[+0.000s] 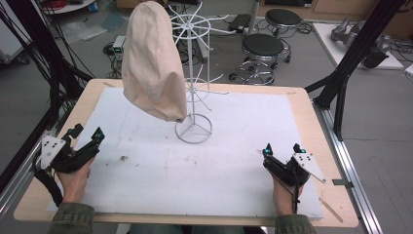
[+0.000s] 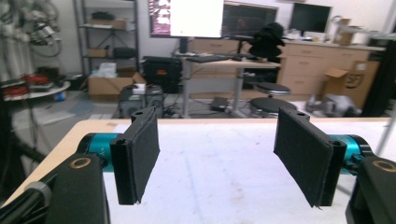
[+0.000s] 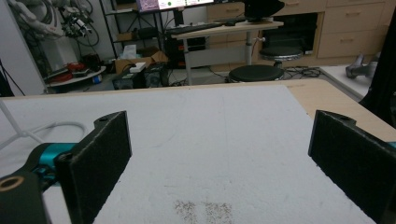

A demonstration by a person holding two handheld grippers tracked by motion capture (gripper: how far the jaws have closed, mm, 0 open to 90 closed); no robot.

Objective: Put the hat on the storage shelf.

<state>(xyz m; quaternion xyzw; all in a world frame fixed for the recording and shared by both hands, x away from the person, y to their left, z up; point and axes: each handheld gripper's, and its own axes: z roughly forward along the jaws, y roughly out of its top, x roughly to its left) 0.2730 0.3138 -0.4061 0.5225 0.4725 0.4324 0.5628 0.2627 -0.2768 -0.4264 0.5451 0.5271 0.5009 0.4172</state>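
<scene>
A cream cloth hat point(image 1: 153, 61) hangs on a white wire rack point(image 1: 194, 78) that stands at the back middle of the table. My left gripper point(image 1: 87, 132) rests at the table's left, held by a hand, its jaws wide apart with nothing between them. In the left gripper view its pads point(image 2: 140, 154) frame bare white mat. My right gripper point(image 1: 282, 148) sits at the right front, also open and empty. In the right gripper view the rack's base ring point(image 3: 28, 130) shows at the left edge beyond the left pad point(image 3: 100, 158).
A white mat point(image 1: 234, 146) covers most of the wooden table point(image 1: 311, 112). Dark specks mark the mat point(image 3: 203, 210) near the right gripper. Black frame posts point(image 1: 350, 53) stand at both table sides. Two stools point(image 1: 263, 48) stand on the floor beyond.
</scene>
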